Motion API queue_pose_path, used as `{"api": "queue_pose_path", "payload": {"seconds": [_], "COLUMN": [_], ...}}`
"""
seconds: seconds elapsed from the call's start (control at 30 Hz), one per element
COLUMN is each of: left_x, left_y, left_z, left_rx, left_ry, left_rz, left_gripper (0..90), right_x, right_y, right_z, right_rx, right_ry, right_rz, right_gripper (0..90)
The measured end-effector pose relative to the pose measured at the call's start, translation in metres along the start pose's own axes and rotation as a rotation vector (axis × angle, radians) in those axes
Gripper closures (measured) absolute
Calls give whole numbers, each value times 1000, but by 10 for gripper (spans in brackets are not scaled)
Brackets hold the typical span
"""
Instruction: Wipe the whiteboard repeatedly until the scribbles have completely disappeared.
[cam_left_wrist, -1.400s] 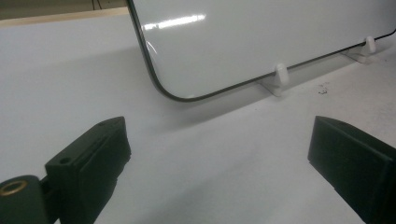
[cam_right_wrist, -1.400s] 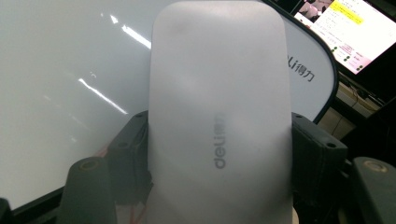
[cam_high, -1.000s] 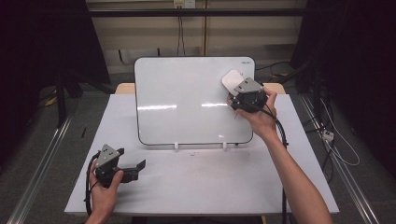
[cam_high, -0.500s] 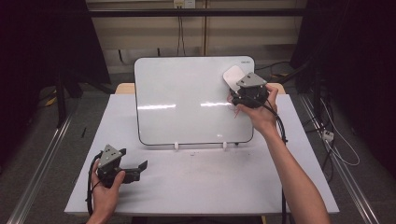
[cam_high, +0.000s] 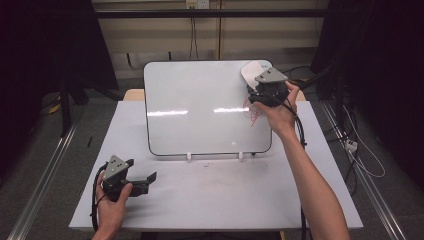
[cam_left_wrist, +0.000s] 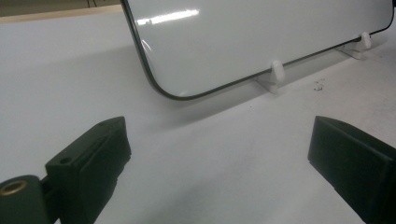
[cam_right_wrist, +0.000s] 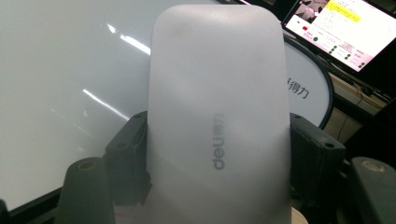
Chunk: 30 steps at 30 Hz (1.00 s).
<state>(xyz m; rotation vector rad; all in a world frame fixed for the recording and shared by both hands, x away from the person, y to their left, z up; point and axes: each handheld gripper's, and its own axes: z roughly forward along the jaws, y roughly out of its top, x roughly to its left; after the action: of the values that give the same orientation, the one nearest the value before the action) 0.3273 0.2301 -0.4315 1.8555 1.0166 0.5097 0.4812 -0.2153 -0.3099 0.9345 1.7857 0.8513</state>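
Clearly the right claw (cam_high: 261, 85) is clamped across the white eraser (cam_right_wrist: 217, 116) at the whiteboard's (cam_high: 200, 105) top right corner, red scribbles (cam_high: 253, 114) just below it, while the left claw (cam_high: 147, 180) rests wide open and empty on the table (cam_high: 225, 200).

- A glossy, smooth whiteboard (cam_high: 200, 107) is seen, light streaks mirrored on it.
- The eraser (cam_right_wrist: 217, 116) is cased in matt white plastic.
- The table (cam_high: 210, 200) is surfaced matt white.

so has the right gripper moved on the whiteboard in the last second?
Yes. The right gripper, shut on the eraser, has slid up along the whiteboard toward its top right corner.
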Motion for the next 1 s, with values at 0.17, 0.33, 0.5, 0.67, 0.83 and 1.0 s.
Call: {"api": "queue_pose_path", "payload": {"seconds": [0.17, 0.33, 0.5, 0.67, 0.83, 1.0], "left_x": [1, 1, 1, 2, 1, 1], "left_y": [0, 0, 0, -1, -1, 0], "left_z": [-1, -1, -2, -3, -4, -3], "left_rx": [-3, -5, -5, -9, -12, -12], "left_ry": [3, 3, 3, 6, 9, 8], "left_rz": [-5, -4, -3, -6, -7, -3], "left_gripper": [52, 52, 52, 52, 52, 52], "right_x": [-7, -6, -3, 0, 3, 6], "right_y": [3, 2, -3, -11, -17, -22], "right_z": [1, 0, -3, -7, -9, -12], "right_rx": [-2, -4, -1, 14, 17, 36], "right_ry": [-30, -35, -38, -57, -82, -75], "right_rz": [36, 35, 49, 81, 145, 146], "right_gripper": [315, 316, 316, 317, 317, 318]}}
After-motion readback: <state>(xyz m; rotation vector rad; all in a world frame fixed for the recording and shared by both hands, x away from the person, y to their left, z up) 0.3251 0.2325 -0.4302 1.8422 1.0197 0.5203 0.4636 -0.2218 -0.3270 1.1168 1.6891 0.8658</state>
